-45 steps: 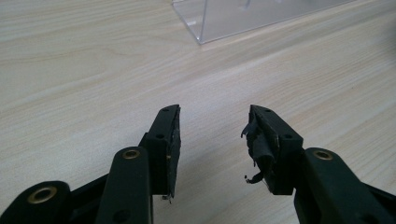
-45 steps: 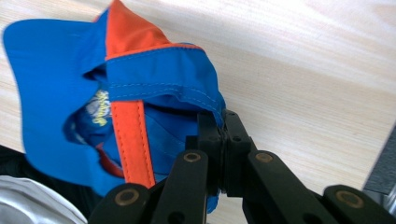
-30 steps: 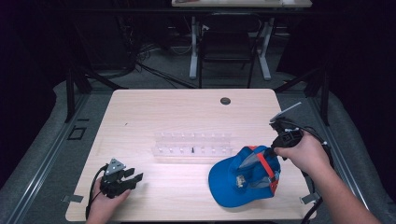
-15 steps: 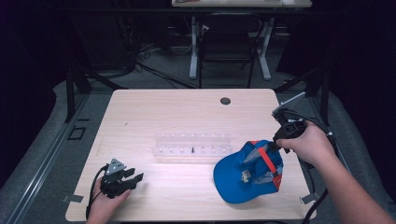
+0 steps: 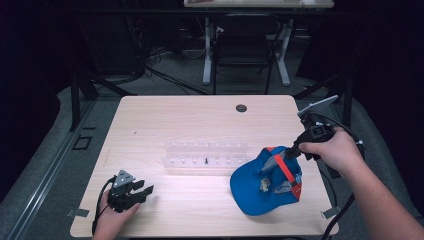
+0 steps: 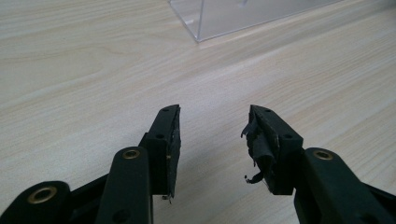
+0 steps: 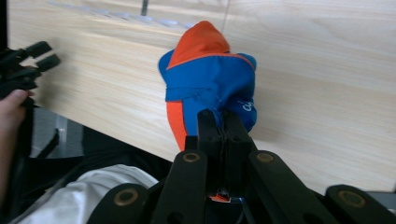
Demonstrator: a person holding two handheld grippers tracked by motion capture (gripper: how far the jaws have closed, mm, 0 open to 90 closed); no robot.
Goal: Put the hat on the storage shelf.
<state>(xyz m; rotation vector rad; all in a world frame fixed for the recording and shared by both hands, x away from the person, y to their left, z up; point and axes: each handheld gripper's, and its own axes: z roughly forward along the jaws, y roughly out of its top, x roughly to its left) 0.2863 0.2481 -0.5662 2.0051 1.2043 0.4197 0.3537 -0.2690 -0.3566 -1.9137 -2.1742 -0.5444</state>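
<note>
Blue cap (image 5: 260, 187) with orange trim lies upside down at the near right part of the table (image 5: 200, 115), its rear edge lifted. Right gripper (image 5: 280, 159) is clenched on the fabric there; in the right gripper view the jaws are pressed together on the cap's (image 7: 208, 79) edge. Left gripper (image 5: 142, 191) rests at the near left, well apart from the cap, jaws parted and holding nothing. Farther back, at mid-table, stands a clear plastic rack (image 5: 205, 156), just beside the cap.
</note>
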